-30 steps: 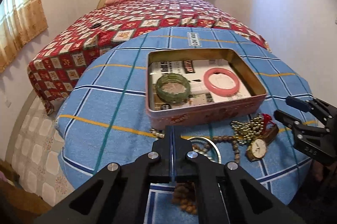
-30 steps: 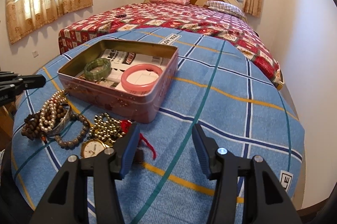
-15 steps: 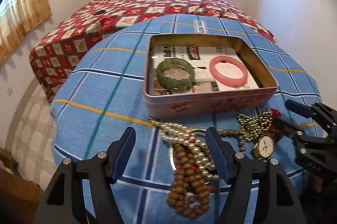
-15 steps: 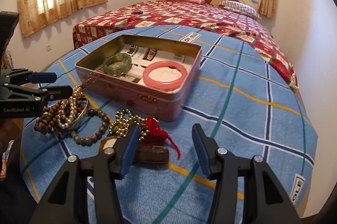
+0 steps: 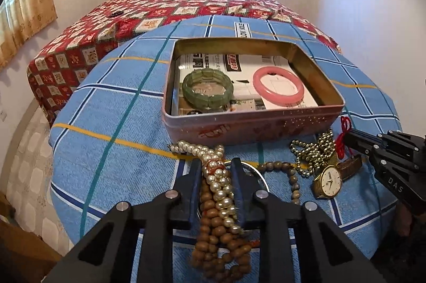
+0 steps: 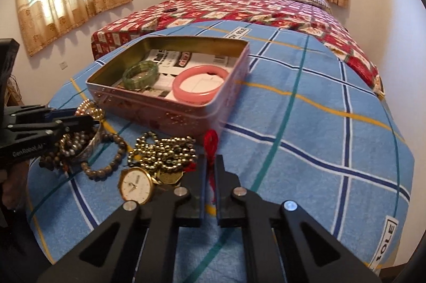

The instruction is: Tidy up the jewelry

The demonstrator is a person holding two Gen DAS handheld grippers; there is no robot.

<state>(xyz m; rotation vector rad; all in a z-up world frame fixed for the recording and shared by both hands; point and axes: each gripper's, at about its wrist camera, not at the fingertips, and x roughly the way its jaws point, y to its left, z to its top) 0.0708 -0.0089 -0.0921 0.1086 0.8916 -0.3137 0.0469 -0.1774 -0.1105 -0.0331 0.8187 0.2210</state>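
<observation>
In the left wrist view, a blue checked surface (image 5: 111, 107) before a bed (image 5: 159, 11) is seen, the left gripper (image 5: 215, 168), earlier spread, closing on pearls (image 5: 221, 192); in the right wrist view, the right gripper (image 6: 210, 163), previously open, is clamped on a red cord (image 6: 211, 141) beside the tin (image 6: 170, 112).

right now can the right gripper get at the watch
Probably not straight away: the right gripper is shut on the red cord. The watch lies uncovered just to its left, so it could once freed.
</observation>
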